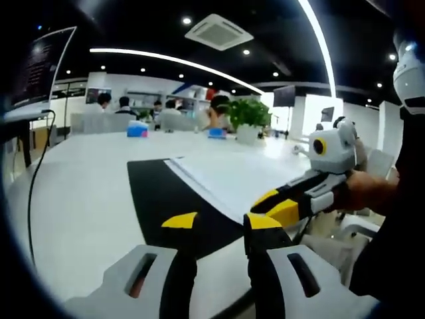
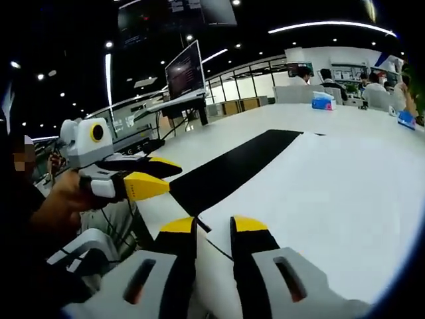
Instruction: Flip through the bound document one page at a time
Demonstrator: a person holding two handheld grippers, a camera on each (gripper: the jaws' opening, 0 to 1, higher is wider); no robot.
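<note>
Both grippers' fingers spread, left gripper point(image 1: 221, 220), right gripper point(image 2: 214, 224), bound document point(image 2: 312, 193), black mat point(image 1: 172, 199), white table point(image 1: 80, 199), open-plan office w/ people

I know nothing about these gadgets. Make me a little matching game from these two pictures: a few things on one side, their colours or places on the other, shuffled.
Things:
1. mat
2. bound document
3. potted plant
4. monitor

Descriptions:
A. green, at the table's far end
B. black, flat on the white table
C. dark screen standing beside the table
D. white pages lying partly over the mat

Pairs: 1-B, 2-D, 3-A, 4-C
</note>
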